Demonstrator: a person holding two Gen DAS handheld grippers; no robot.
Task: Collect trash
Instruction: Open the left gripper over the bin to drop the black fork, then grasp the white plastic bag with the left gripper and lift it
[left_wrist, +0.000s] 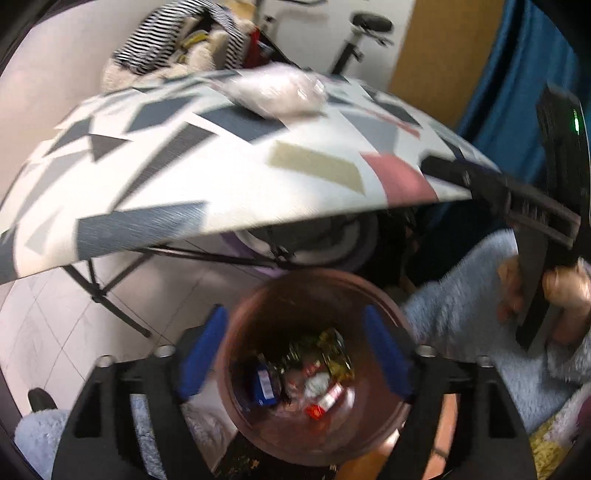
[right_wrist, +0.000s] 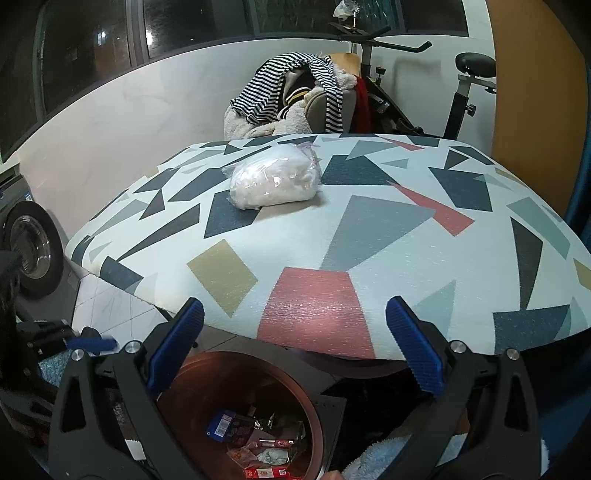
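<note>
Hovering over the round brown plastic bin (left_wrist: 314, 369) half-filled with wrappers, the left tool (left_wrist: 295, 354) hangs released and empty beside the geometric-patterned surface (right_wrist: 369, 236). One item remains: a clear plastic bag stuffed with white tissue-like waste (right_wrist: 275, 179), lying toward the far side of that surface, well apart from both tools. Its long axis runs roughly left-right in the right wrist view, the zip-edged end pointing right. The right tool (right_wrist: 295, 339), jaws spread and holding nothing, would likely do best crossing the bag's narrow width, pinching mid-body before carrying it back to the bin.
</note>
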